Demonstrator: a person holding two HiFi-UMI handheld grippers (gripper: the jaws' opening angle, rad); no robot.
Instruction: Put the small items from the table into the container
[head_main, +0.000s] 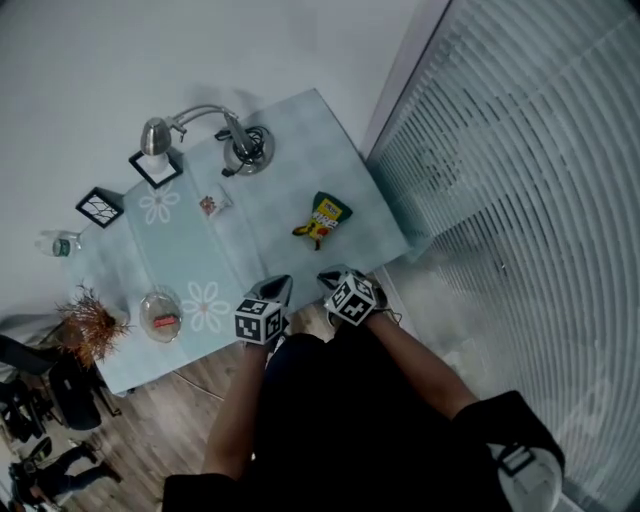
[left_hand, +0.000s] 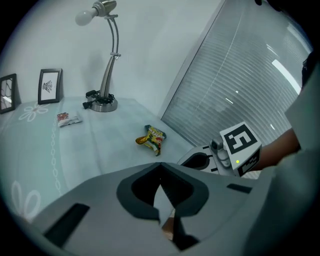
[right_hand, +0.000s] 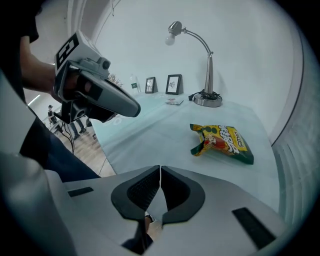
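Table (head_main: 250, 245): pale blue cloth with white flower prints, set in a corner between a white wall and slatted blinds (head_main: 520, 200); I am working both grippers at its near edge.
Left gripper (left_hand: 160, 166): jaws pressed together with nothing between them; it hangs over the near edge and angles down toward the cloth.
Right gripper (right_hand: 160, 170): jaws likewise clenched on nothing; it sits just beside the left one, its marker cube facing up in my head view.
Snack bag (head_main: 322, 218): yellow and green, crumpled, lying flat on the cloth ahead of the right gripper, apart from both grippers.
Packet (head_main: 211, 205): small, red and white, lying farther back, between the snack bag and the picture frames, near the lamp.
Container (head_main: 160, 315): clear round bowl on the left part of the table, near the front edge, with something red inside; it is well apart from the snack bag.
Lamp (head_main: 205, 125): chrome gooseneck, its round base at the far end of the table.
Frames (head_main: 155, 167): two small black ones along the wall side.
Plant (head_main: 90, 322): dried sprig just beside the container.
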